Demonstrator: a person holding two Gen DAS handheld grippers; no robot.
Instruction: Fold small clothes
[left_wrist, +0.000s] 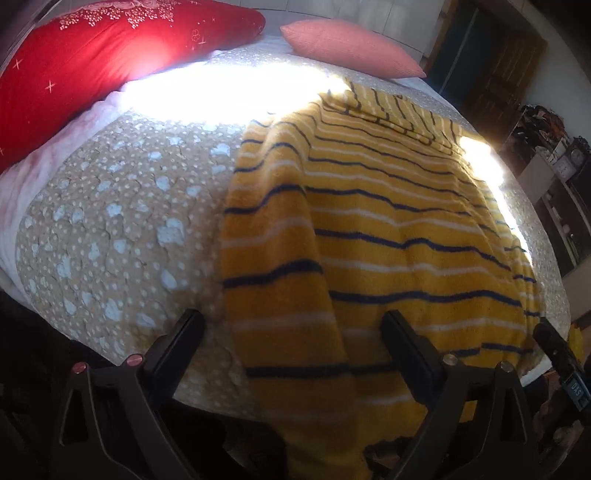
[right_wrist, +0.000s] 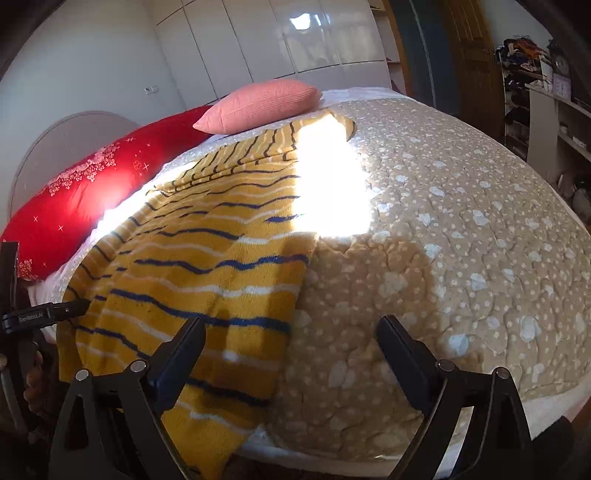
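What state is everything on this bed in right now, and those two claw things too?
Striped garment: spread on the bed, far end folded over, near end hanging off the edge.
Quilt: laid flat over the bed.
Red pillow: lying at the head.
Pink cushion: lying at the head.
Left gripper: open, empty.
Right gripper: open, empty.

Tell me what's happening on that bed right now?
A fuzzy yellow garment with navy and white stripes lies spread on the beige dotted quilt, its near end hanging over the bed edge. The left gripper and right gripper are both open at that near edge, holding nothing. No fold is made yet. A red pillow and pink cushion sit beyond.
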